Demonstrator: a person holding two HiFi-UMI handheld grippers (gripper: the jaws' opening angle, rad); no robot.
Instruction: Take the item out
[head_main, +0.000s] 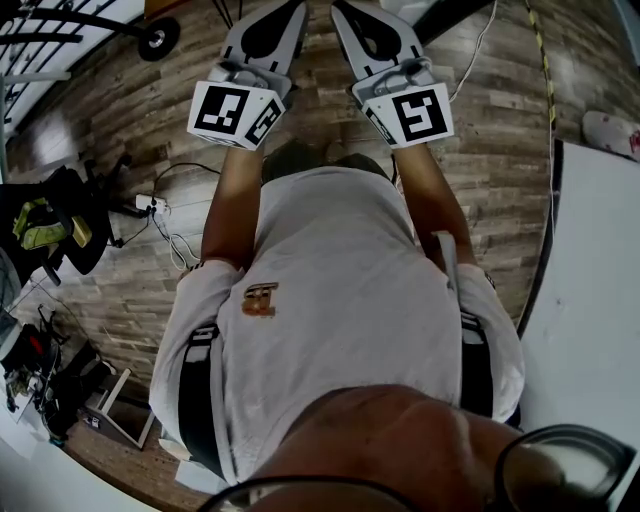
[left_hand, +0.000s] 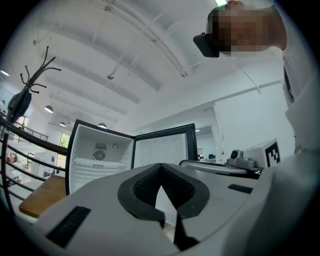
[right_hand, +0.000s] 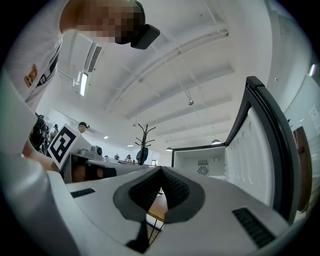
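Note:
A small fridge (left_hand: 97, 157) stands open ahead, white inside, with a round fan and a shelf flap near the top; I see no item in it. Its door (left_hand: 165, 145) is swung wide. The right gripper view shows the same fridge (right_hand: 200, 162) farther off, with the door (right_hand: 260, 160) at the right. My left gripper (left_hand: 161, 165) is shut, pads meeting at the tip, nothing between them. My right gripper (right_hand: 161, 169) is shut and empty too. From the head view both grippers, left gripper (head_main: 268, 40) and right gripper (head_main: 378, 40), are held out side by side above the wooden floor.
A black coat rack (left_hand: 27, 82) stands left of the fridge, beside a wooden tabletop (left_hand: 45, 195) and a dark railing (left_hand: 20, 150). A white table (head_main: 600, 300) lies to my right. Chairs and cables (head_main: 60, 230) clutter the floor on my left. People stand far back (right_hand: 82, 127).

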